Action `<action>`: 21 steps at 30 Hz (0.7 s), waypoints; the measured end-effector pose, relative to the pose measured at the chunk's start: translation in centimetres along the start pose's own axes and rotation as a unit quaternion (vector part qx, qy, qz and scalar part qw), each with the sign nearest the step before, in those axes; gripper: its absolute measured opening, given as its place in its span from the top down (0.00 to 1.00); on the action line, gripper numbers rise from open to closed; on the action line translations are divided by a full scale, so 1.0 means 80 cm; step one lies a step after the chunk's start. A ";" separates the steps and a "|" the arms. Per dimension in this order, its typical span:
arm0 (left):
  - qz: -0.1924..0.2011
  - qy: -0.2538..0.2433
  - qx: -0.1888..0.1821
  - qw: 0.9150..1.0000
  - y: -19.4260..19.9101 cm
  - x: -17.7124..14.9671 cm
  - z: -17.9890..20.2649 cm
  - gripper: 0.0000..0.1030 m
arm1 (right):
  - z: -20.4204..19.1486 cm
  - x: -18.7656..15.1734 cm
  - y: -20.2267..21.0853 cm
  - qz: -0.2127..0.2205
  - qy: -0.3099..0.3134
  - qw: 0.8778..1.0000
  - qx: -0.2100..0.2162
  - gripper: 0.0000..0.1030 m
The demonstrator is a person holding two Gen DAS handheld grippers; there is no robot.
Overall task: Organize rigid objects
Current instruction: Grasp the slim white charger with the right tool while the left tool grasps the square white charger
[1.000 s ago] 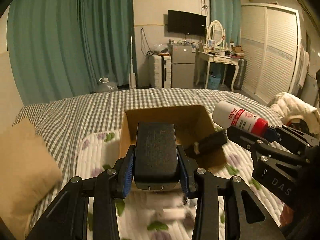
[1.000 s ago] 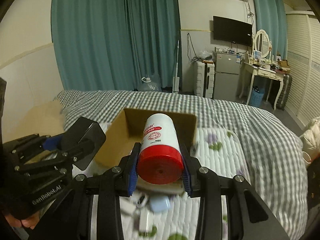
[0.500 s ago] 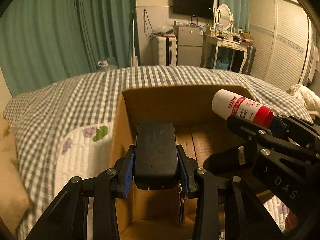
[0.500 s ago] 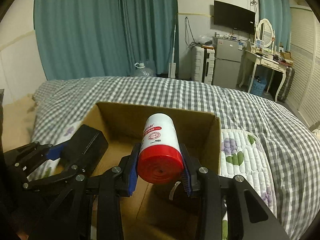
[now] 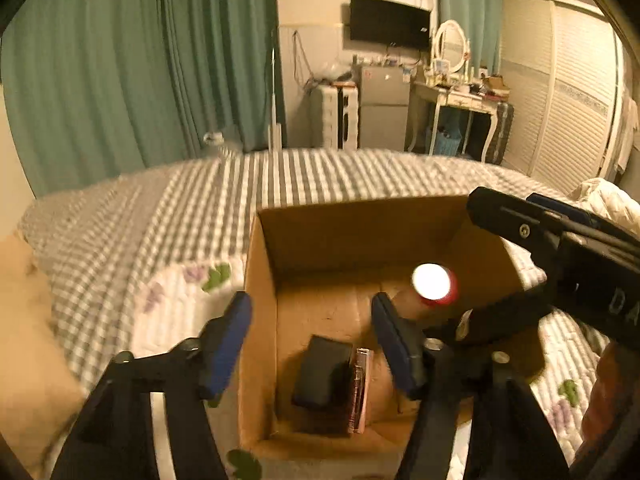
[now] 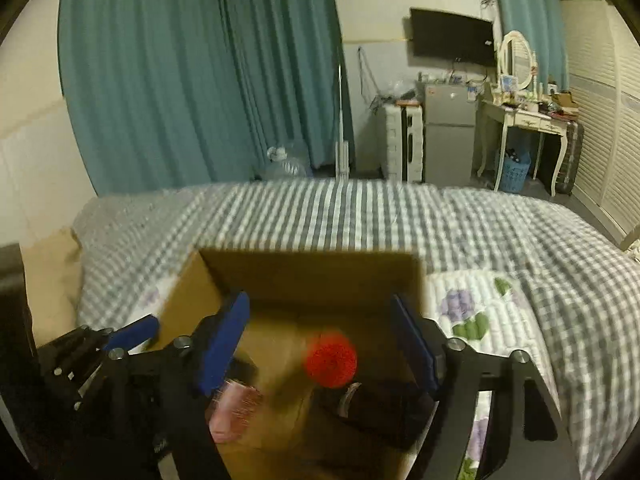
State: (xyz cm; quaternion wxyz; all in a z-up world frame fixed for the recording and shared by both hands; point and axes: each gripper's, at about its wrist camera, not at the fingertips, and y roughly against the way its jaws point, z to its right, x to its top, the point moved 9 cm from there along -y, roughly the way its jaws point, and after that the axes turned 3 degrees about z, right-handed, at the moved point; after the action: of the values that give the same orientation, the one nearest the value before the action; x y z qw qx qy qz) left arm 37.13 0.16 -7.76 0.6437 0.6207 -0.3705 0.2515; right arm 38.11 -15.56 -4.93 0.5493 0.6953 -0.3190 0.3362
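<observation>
Both grippers tilt downward over the open cardboard box [image 5: 260, 320] on the checked bedspread [image 5: 180, 208]. The left gripper [image 5: 312, 344] stands with its jaws wide and nothing between them; they have just been opening, and the black adapter [image 5: 322, 376] they clamped a second ago now lies on the box floor at the near left, beside a pink item [image 5: 360, 388]. The right gripper [image 6: 320, 344], coming in from the right, has also just been opening and its jaws are spread wide; the red-capped white bottle [image 6: 331, 359] it held before is free of the blue pads [image 6: 224, 344], blurred, inside the box toward the right, above a dark object [image 6: 372, 404].
</observation>
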 end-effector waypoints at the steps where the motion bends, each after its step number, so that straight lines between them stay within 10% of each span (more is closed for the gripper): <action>1: 0.006 -0.004 -0.001 1.000 0.016 0.005 0.001 0.36 | 0.000 0.008 0.018 0.004 0.001 1.000 -0.002 0.30; 10: 0.051 0.003 0.000 0.999 0.156 -0.001 0.001 0.12 | -0.013 0.017 0.157 0.024 0.025 0.999 -0.003 0.26; 21: -0.004 0.033 0.005 0.999 0.172 -0.140 0.002 0.00 | -0.013 -0.118 0.219 -0.039 0.065 0.997 -0.025 0.14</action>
State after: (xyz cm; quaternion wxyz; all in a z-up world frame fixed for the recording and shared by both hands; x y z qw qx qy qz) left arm 19.60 2.95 -8.21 0.6533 0.6168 -0.3455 0.2708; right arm 18.38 -17.19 -2.83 0.5989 0.6699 -0.2634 0.3510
